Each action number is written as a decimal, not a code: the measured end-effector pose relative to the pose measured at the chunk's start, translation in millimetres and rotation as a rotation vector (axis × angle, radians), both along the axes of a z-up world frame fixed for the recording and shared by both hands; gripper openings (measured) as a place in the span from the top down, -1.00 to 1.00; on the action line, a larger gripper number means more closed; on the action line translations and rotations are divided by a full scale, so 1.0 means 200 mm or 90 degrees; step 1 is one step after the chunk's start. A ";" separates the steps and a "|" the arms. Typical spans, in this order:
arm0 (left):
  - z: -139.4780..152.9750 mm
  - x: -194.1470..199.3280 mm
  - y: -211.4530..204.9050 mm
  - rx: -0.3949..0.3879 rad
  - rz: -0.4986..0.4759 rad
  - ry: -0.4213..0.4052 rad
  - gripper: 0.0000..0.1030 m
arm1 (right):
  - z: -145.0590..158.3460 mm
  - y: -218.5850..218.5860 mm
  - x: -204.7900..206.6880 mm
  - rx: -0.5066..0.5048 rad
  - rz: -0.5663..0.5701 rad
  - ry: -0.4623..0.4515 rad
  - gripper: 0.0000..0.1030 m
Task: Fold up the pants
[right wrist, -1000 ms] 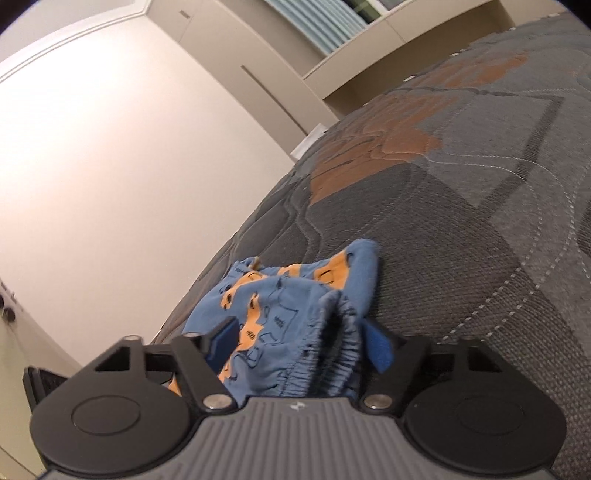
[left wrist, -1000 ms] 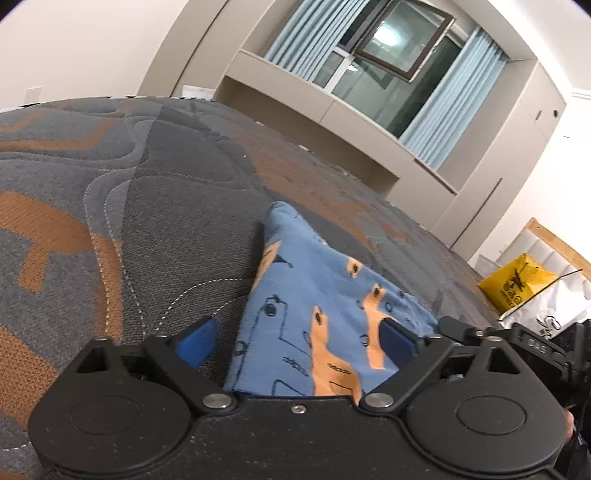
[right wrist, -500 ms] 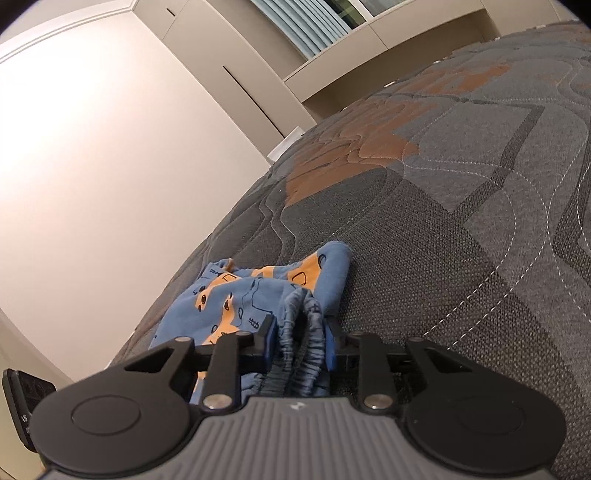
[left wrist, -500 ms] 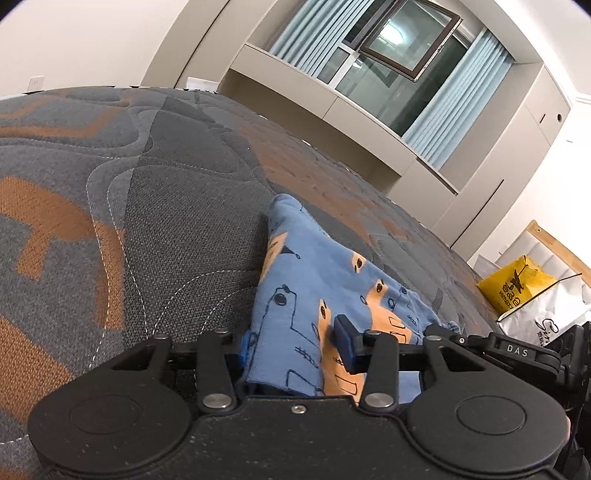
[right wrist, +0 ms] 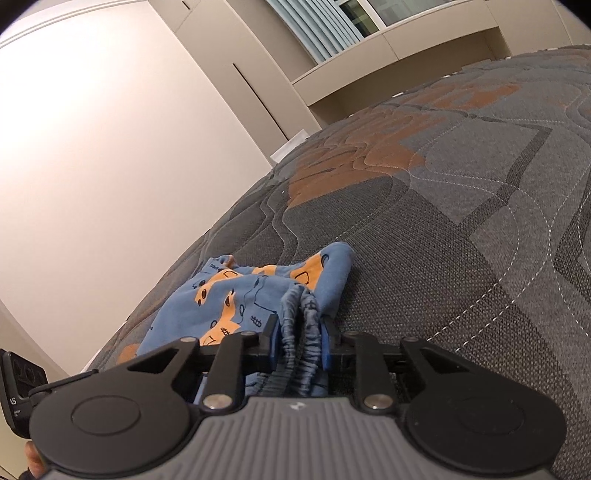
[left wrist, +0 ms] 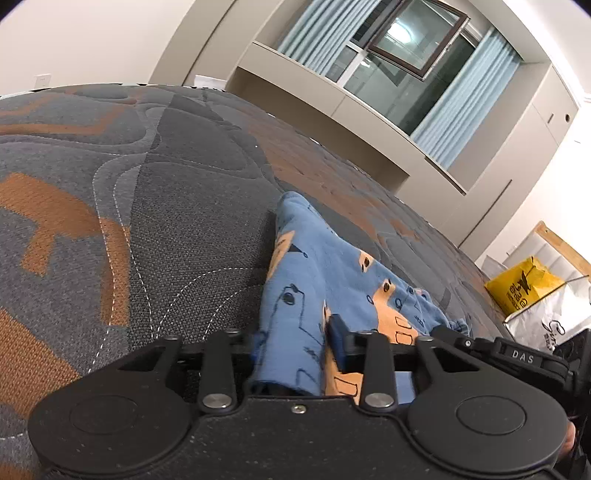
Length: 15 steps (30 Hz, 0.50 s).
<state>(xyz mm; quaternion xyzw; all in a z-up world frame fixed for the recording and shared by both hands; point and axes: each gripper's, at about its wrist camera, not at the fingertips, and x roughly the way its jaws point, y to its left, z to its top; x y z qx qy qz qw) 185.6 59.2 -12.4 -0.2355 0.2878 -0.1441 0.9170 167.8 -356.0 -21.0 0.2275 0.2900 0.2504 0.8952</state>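
Pinching the pants (left wrist: 317, 266) on the bed (left wrist: 177, 206), my 2 tools are closing on cloth: left tool (left wrist: 291, 350) squeezes a leg edge, right tool (right wrist: 299, 332) the bunched waistband (right wrist: 301, 314), so I can lift both ends together.

Even indoor light, moderately bright. A ceiling lamp reflects in the window pane (left wrist: 402, 35); the pale wall (right wrist: 92, 155) glares, nearly washed out. Fisheye curvature bends straight edges, corners vignette black. Focus sharp; shadows under the pants (left wrist: 314, 266) soft.
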 end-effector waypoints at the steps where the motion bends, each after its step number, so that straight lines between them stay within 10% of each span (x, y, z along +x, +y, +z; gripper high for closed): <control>1: 0.00 0.00 0.00 0.000 0.003 0.000 0.49 | 0.00 0.00 0.00 -0.002 0.001 -0.004 0.58; 15: 0.21 -0.12 -0.23 0.061 0.034 -0.026 0.65 | 0.04 -0.08 -0.12 0.044 -0.029 -0.046 0.65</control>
